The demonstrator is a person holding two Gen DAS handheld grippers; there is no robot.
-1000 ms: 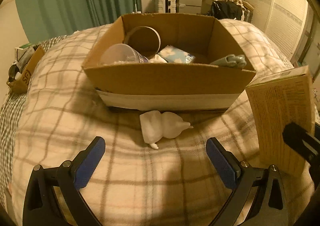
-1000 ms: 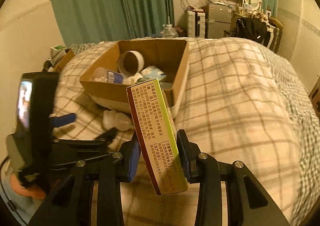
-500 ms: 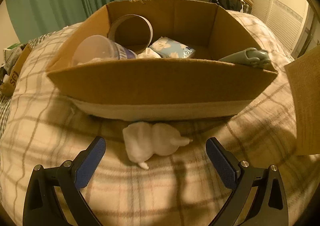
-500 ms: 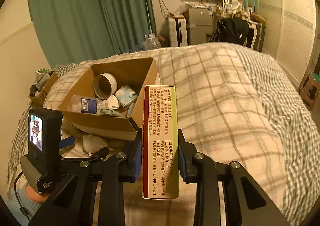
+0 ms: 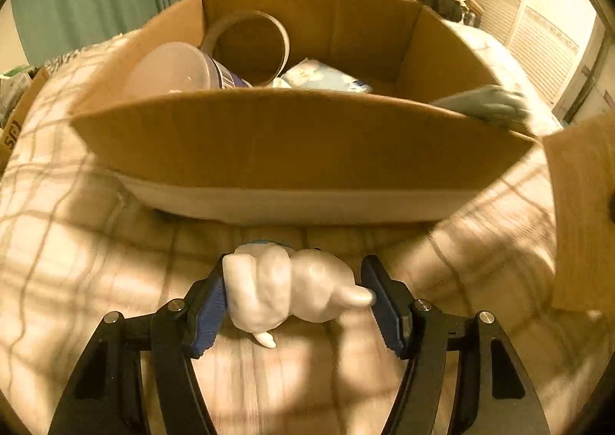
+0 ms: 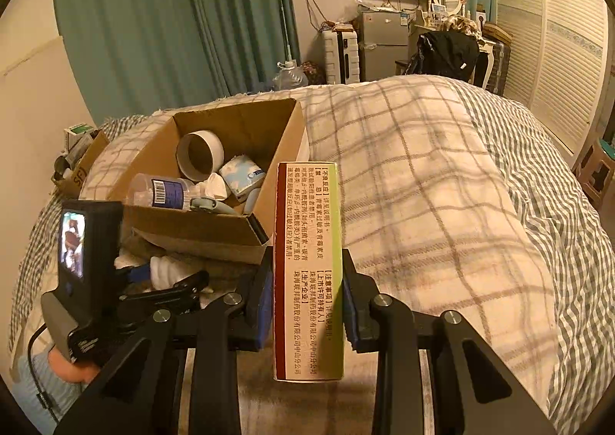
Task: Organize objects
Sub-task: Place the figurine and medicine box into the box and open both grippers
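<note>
A crumpled white disposable glove (image 5: 292, 287) lies on the checked blanket just in front of an open cardboard box (image 5: 300, 142). My left gripper (image 5: 296, 300) is shut on the white glove, its blue pads pressing both sides. My right gripper (image 6: 305, 304) is shut on an upright medicine box (image 6: 307, 265) with red and green edges, held right of the cardboard box (image 6: 200, 231). The medicine box also shows at the right edge of the left wrist view (image 5: 580, 212). The left gripper and glove (image 6: 169, 271) show in the right wrist view.
The cardboard box holds a tape roll (image 5: 250, 44), a clear plastic bottle (image 5: 173, 67), a blue tissue pack (image 5: 323, 75) and a grey-blue item (image 5: 484, 104). The checked blanket (image 6: 430, 173) spreads to the right. Another small box (image 6: 77, 162) stands off the bed's left edge.
My left gripper moved forward to the white glove and closed on it. My right gripper lifted and straightened the medicine box to upright beside the cardboard box.
</note>
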